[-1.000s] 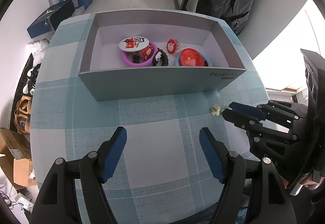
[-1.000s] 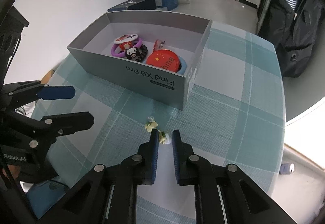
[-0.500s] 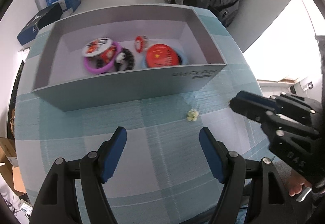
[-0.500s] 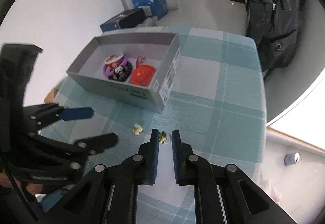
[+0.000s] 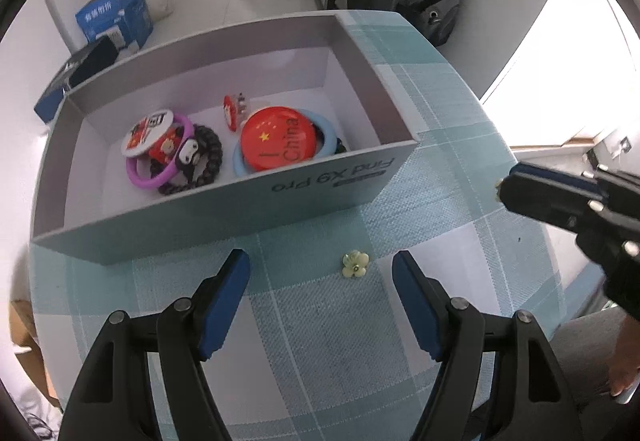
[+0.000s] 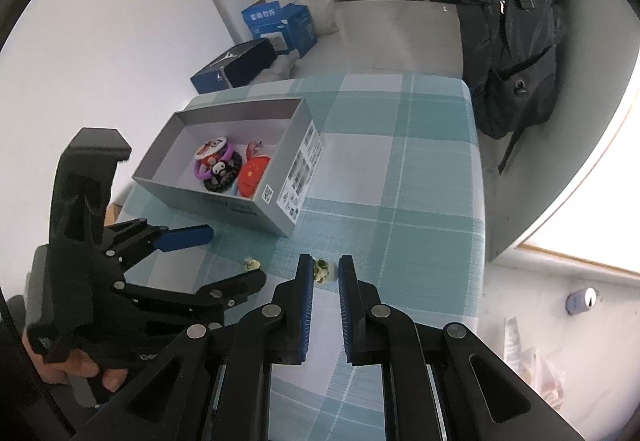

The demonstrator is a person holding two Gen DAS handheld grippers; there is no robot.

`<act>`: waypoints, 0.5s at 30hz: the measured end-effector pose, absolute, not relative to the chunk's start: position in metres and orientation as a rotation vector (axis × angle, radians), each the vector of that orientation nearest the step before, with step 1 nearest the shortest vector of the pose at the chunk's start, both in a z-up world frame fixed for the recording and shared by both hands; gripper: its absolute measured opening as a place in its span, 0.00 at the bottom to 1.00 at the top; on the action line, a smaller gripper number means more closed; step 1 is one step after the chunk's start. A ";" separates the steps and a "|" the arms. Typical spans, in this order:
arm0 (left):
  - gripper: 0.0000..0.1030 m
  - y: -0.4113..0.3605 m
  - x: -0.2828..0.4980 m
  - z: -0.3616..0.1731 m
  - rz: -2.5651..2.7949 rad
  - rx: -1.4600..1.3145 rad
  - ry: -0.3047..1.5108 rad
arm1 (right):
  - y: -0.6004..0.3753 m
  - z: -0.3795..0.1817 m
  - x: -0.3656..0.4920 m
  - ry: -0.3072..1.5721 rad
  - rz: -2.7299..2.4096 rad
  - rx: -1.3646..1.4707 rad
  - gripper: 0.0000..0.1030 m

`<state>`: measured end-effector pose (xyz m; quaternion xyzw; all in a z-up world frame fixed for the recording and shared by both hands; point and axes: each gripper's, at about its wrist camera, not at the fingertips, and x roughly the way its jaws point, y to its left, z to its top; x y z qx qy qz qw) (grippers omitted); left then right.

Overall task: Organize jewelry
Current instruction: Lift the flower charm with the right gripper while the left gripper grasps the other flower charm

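A teal-and-white checked woven tablecloth [image 5: 420, 169] is covering the table and is carrying everything; on it a grey rectangular cardboard box [image 5: 240, 213] is sitting open-topped, its near wall reading "Find X9 Pro" upside down in the left wrist view, its end wall showing small printed labels and a QR code in the right wrist view; on the floor beyond, a blue carton [image 6: 280, 25] is showing white characters too small to read; inside the grey box a glossy round red badge [image 5: 276, 139] is displaying yellow stars and the word "China", lying on a pale blue ring [image 5: 326, 139]; beside it a smooth purple plastic bangle [image 5: 158, 165], a dark beaded bracelet [image 5: 212, 157] and a white round printed badge [image 5: 146, 131] are overlapping; the left gripper [image 5: 320, 273] is hanging with blue pads well apart, nothing between them; a small pale-yellow flower-shaped earring [image 5: 355, 263] is lying flat on the cloth just ahead of them; the right gripper [image 6: 322, 273] is clamping a second small pale flower earring [image 6: 321, 269] between its ridged blue pads, above the cloth.
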<state>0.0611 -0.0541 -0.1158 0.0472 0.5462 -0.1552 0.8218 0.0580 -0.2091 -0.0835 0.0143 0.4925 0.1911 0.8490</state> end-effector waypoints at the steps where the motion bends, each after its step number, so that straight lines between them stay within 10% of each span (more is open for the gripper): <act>1: 0.64 -0.055 0.060 -0.116 -0.327 0.111 1.158 | -0.209 -0.083 0.058 1.037 0.403 0.032 0.11; 15: 0.14 -0.062 0.057 -0.115 -0.367 0.146 1.153 | -0.205 -0.083 0.058 1.041 0.405 0.035 0.11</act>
